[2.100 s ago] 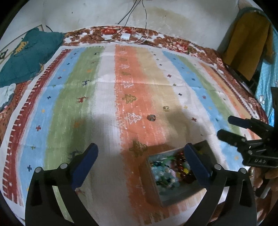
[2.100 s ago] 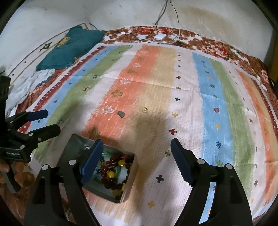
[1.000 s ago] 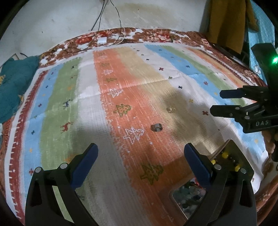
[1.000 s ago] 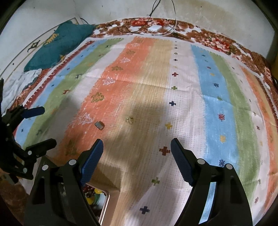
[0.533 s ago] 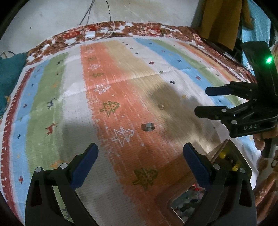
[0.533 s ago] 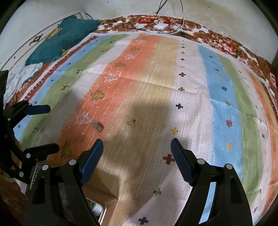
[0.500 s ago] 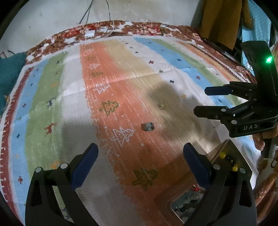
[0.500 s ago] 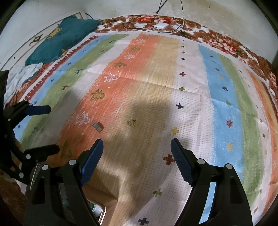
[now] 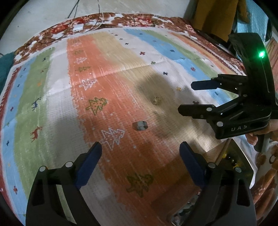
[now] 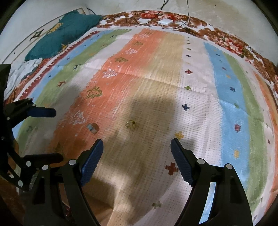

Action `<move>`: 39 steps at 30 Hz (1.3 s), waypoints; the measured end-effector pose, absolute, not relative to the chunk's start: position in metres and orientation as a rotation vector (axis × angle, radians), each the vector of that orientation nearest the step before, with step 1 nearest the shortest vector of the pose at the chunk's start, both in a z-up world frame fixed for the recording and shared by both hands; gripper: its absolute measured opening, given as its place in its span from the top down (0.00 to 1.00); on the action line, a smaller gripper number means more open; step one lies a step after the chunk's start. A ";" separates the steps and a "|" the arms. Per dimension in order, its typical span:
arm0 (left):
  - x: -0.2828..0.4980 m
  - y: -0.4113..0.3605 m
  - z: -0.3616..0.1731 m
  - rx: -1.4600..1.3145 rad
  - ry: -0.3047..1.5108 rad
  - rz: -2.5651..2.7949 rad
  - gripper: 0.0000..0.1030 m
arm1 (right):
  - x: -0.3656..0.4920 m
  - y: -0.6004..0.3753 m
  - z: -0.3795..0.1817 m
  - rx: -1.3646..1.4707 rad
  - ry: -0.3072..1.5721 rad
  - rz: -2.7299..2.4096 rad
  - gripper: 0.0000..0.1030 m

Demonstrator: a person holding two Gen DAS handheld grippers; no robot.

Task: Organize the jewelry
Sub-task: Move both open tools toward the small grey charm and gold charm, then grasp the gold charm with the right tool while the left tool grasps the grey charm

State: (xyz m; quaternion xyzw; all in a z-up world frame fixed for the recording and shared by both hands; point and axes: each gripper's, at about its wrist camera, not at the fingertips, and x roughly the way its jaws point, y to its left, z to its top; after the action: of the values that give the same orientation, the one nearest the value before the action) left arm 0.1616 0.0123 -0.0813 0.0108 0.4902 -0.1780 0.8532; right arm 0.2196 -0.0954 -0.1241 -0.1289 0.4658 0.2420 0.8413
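Note:
A small grey ring (image 9: pixel 139 125) lies on the orange stripe of the striped rug (image 9: pixel 107 107), just ahead of my open, empty left gripper (image 9: pixel 139 153). A small gold ring (image 9: pixel 156 100) lies farther on the tan stripe. In the right wrist view the gold ring (image 10: pixel 130 124) lies just ahead of my open, empty right gripper (image 10: pixel 137 147), and the grey ring (image 10: pixel 92 128) lies to its left. The jewelry box (image 9: pixel 227 156) with beads peeks out at the lower right, behind my left gripper's right finger. The right gripper (image 9: pixel 187 97) shows at the right of the left view.
A teal cloth (image 10: pixel 64 36) lies at the rug's far left corner. A white adapter (image 10: pixel 166 21) with cables sits at the far edge by the wall. A mustard garment (image 9: pixel 213 15) hangs at the far right. The left gripper (image 10: pixel 52 135) shows at the left.
Both grippers have moved forward over the rug toward the two rings. The bead box has slid back out of most of both views. Both stay open.

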 end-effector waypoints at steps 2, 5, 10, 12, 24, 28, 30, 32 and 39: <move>0.165 0.013 -0.084 0.021 1.040 -0.378 0.17 | 0.221 -0.093 -0.126 -0.286 0.983 0.510 0.23; 0.170 0.012 -0.086 0.025 1.047 -0.383 0.19 | 0.224 -0.090 -0.129 -0.294 0.983 0.514 0.23; 0.177 0.008 -0.090 0.040 1.055 -0.400 0.23 | 0.233 -0.087 -0.136 -0.304 1.006 0.517 0.35; 0.180 0.007 -0.093 0.048 1.060 -0.407 0.23 | 0.236 -0.087 -0.140 -0.308 1.013 0.512 0.37; 0.193 -0.008 -0.104 0.115 1.081 -0.450 0.40 | 0.245 -0.077 -0.150 -0.320 1.029 0.542 0.45; 0.196 -0.009 -0.108 0.134 1.087 -0.434 0.50 | 0.247 -0.075 -0.155 -0.331 1.038 0.537 0.47; 0.198 -0.008 -0.109 0.131 1.086 -0.432 0.50 | 0.249 -0.074 -0.155 -0.326 1.037 0.537 0.48; 0.198 -0.008 -0.109 0.130 1.085 -0.430 0.50 | 0.251 -0.073 -0.155 -0.315 1.037 0.538 0.52; 0.204 -0.007 -0.110 0.120 1.087 -0.433 0.56 | 0.255 -0.072 -0.156 -0.301 1.039 0.546 0.65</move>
State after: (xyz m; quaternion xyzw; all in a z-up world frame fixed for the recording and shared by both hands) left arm 0.2040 -0.0074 -0.1097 0.0567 0.5126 -0.2041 0.8321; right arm 0.2550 -0.0716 -0.1562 -0.1414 0.4884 0.2566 0.8220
